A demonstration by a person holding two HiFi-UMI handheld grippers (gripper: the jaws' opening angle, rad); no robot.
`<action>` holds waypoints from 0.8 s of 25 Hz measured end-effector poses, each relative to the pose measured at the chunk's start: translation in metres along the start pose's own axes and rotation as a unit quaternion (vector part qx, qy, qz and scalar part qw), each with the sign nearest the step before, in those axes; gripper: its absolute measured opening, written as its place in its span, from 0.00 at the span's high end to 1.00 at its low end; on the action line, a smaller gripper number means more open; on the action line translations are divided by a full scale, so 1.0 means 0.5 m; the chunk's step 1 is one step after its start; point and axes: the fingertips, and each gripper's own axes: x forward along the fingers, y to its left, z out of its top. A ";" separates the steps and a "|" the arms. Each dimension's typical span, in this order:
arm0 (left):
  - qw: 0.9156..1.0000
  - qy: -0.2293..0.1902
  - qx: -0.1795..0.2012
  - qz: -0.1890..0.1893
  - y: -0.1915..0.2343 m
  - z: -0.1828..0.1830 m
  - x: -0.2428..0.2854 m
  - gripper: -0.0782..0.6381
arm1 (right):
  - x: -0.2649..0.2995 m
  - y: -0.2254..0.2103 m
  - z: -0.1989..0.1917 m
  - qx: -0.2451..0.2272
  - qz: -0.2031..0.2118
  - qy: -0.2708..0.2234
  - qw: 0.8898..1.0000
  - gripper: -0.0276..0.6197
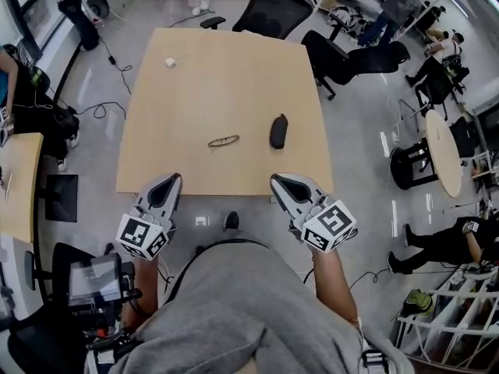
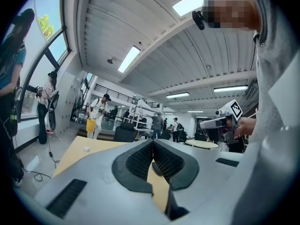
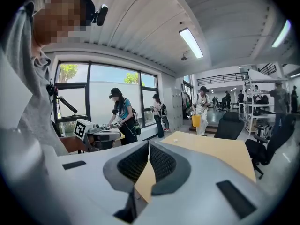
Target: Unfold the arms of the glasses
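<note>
1. Left hand-held gripper (image 1: 172,179): at the near edge of the desk (image 1: 156,131), pointing fwd. over it. Jaws closed tip to tip, nothing btwn them.
2. Glasses (image 1: 224,140): lie flat on the desk, arms apparently folded. Ahead of both hand-held grippers and approx. midway btwn them, so neither is clearly nearer. Long axis runs left-right, i.e. across the line of approach, w/ one end toward each side.
3. Black case (image 1: 278,131): just right of the glasses, apart from them, directly ahead of the right unit. Judged a possible obstruction on that side.
4. Right hand-held gripper (image 1: 277,180): also at the near edge, tilted slightly down. Jaws closed, empty.
</note>
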 end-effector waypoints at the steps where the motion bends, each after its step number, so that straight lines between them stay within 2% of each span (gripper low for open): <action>1: 1.000 0.005 0.000 0.003 0.012 -0.006 0.012 0.88 | 0.020 -0.014 -0.002 0.003 0.007 0.002 1.000 0.95; 10: 0.998 0.046 0.021 0.045 0.083 -0.026 0.200 0.88 | 0.177 -0.217 -0.020 0.021 0.075 0.012 0.997 0.95; 15: 0.996 0.039 0.033 0.068 0.120 -0.019 0.316 0.88 | 0.251 -0.331 -0.032 0.006 0.109 0.021 0.994 0.95; 20: 0.995 0.067 0.034 0.060 0.135 -0.055 0.389 0.88 | 0.311 -0.382 -0.056 0.017 0.129 0.036 0.991 0.95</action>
